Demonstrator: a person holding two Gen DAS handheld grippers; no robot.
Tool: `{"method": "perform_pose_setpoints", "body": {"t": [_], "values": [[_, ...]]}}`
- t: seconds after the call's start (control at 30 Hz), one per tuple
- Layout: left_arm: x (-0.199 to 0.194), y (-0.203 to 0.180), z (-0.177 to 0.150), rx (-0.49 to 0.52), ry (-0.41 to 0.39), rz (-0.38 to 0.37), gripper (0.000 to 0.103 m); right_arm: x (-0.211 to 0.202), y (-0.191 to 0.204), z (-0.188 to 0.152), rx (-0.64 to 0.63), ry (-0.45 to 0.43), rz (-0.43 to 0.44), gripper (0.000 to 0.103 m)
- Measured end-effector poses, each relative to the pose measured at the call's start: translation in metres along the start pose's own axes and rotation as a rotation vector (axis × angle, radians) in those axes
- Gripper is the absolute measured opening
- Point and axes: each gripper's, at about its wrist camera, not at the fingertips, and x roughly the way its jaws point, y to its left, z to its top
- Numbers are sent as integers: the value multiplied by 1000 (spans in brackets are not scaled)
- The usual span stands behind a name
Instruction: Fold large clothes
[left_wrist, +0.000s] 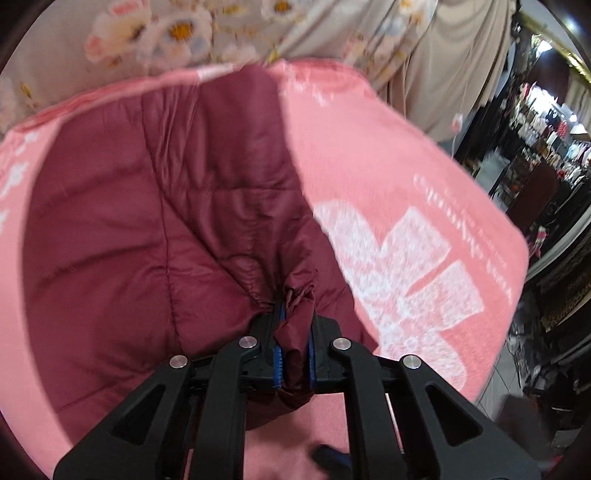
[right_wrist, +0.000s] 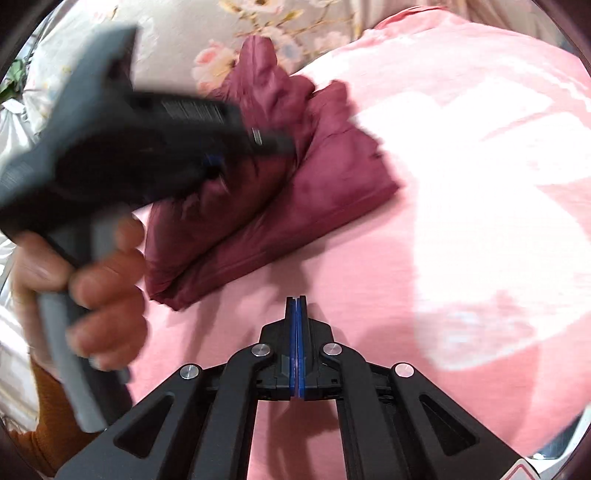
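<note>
The maroon quilted jacket (left_wrist: 147, 229) is a puffy, shiny garment with stitched panels. It lies partly folded on a pink blanket (left_wrist: 369, 155) with white print. One gathered, elastic-edged end of it is bunched up and lifted. In the right wrist view it sits as a thick, layered bundle (right_wrist: 288, 206).

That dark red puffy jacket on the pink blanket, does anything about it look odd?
Nothing damaged. The maroon quilted jacket lies partly folded, with a bunched-up end pinched in the left gripper. The right gripper is shut, empty.
</note>
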Motion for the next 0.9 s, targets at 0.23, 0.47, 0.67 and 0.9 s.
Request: {"method": "perform_pose_setpoints", "body": {"t": [0.23,0.47,0.67,0.9], "values": [[31,-6,-6,21,59,53,10,-13,-2,6,-6,-45,-37,10],[-64,0,22,21,-124,-133,66,-44,11,29,-55,-166,-20,58],[-103,29,80,11,-247,-14,67,-42,26,75,-78,-235,38,65],[-43,38,114,63,-131,97,61,-5,15,89,19,-153,72,43]]}}
